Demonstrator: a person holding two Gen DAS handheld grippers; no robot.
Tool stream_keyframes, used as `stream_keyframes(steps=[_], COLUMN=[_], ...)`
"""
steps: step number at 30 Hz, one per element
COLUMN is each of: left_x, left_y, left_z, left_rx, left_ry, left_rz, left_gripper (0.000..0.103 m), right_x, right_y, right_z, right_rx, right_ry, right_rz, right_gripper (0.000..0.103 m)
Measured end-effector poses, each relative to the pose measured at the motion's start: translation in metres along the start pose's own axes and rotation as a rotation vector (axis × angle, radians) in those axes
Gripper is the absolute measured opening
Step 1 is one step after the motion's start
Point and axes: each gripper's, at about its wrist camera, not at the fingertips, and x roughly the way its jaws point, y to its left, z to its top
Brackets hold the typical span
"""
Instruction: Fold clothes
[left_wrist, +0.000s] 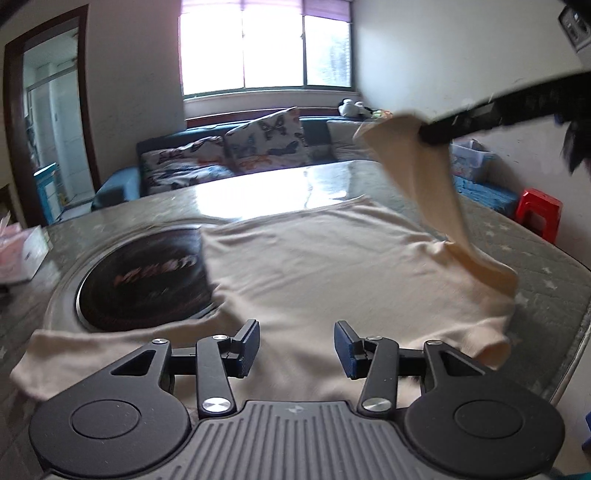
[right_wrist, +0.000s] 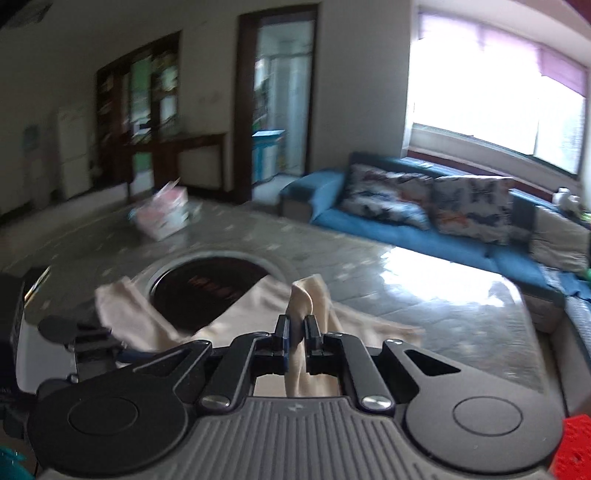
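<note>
A cream long-sleeved top (left_wrist: 314, 266) lies spread on the grey table (left_wrist: 546, 266), partly over a round black cooktop (left_wrist: 144, 273). My left gripper (left_wrist: 296, 349) hovers open just above the near part of the top, nothing between its pads. My right gripper (right_wrist: 297, 338) is shut on a cream sleeve (right_wrist: 308, 295), which sticks up past its fingertips. In the left wrist view that gripper (left_wrist: 424, 134) reaches in from the upper right and the sleeve (left_wrist: 428, 184) hangs stretched from it down to the top's right shoulder. The other sleeve (left_wrist: 40, 354) lies flat at the near left.
A pink and white tissue box (right_wrist: 162, 216) sits at the table's far left corner. A blue sofa (right_wrist: 406, 221) with butterfly cushions (left_wrist: 269, 142) runs under the window behind the table. A red stool (left_wrist: 539, 214) stands right of the table.
</note>
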Motion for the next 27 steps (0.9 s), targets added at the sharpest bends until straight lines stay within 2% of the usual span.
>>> stream_keyframes(steps=[4,7,10,15,22,27], left_x=[-0.005,-0.008,-0.011,-0.006,0.019,0.036], left_y=[0.010,0.013,0.012,0.003,-0.019,-0.025], left_z=[-0.007,-0.008,-0.004,0.006,0.016,0.023], left_rx=[-0.023,-0.030,-0.030,-0.019,0.021,0.036], left_ry=[0.006,0.005,-0.003,-0.024,-0.004,0.019], left_rz=[0.015,0.023,0.026,0.001,-0.062,-0.077], left_gripper=[0.050,0.050,0.050,0.050,0.048,0.047], right_x=[0.024,0.035,0.033,0.022,0.025,0.016], right_y=[0.020,0.032,0.034,0.011,-0.031,-0.045], right_z=[-0.013,-0.023,-0.029,-0.045,-0.095,-0.096], right_rx=[-0.001,0.007,0.001,0.017,0.103,0.120], right_ry=[0.059,0.095,0.111,0.158,0.266,0.242], right_rz=[0.075,0.126,0.142,0.088,-0.011,-0.004], right_gripper=[0.008,0.017,0.018,0.018,0.018,0.018])
